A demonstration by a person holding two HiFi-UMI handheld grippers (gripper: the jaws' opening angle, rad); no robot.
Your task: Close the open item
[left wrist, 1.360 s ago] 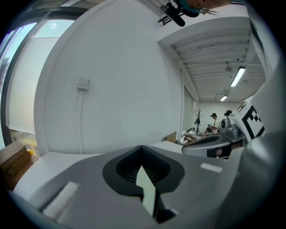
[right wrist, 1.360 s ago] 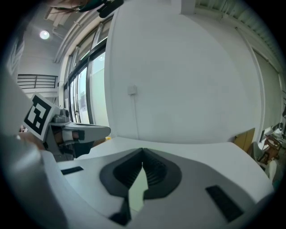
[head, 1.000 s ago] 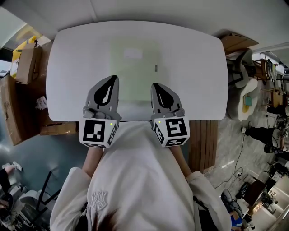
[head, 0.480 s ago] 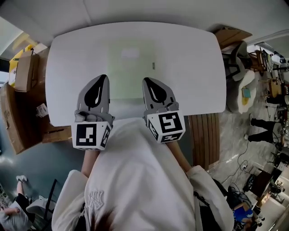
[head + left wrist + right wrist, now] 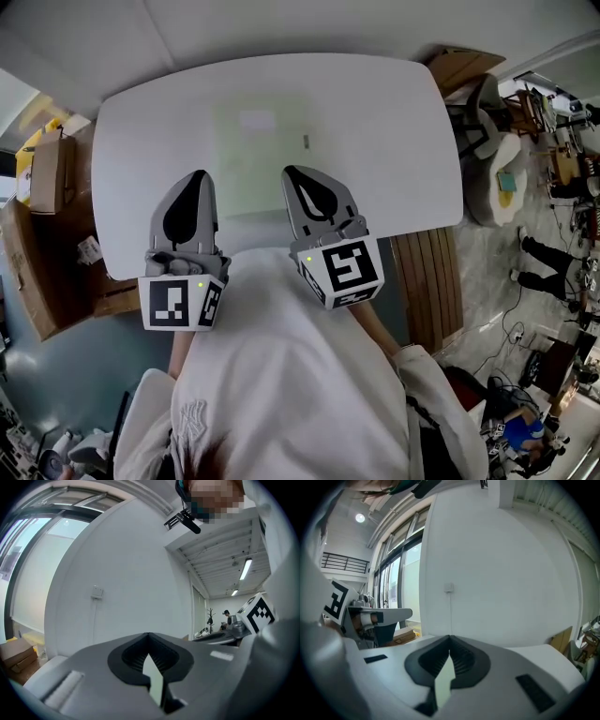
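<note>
Only the head view shows the surface (image 5: pixel 394 112), with one pale green item (image 5: pixel 258 164) at frame centre. Below it, left hand-held gripper (image 5: pixel 195 180) and right hand-held gripper (image 5: pixel 298 176), both fully closed, empty. Their own views face wall (image 5: pixel 117 573).

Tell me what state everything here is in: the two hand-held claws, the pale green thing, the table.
left gripper: fingers shut, empty, over the table's near edge.
right gripper: fingers shut, empty, beside the left one.
pale green flat item: lying flat on the table, untouched; whether open or closed, cannot tell.
white table: level, carrying the green item.
</note>
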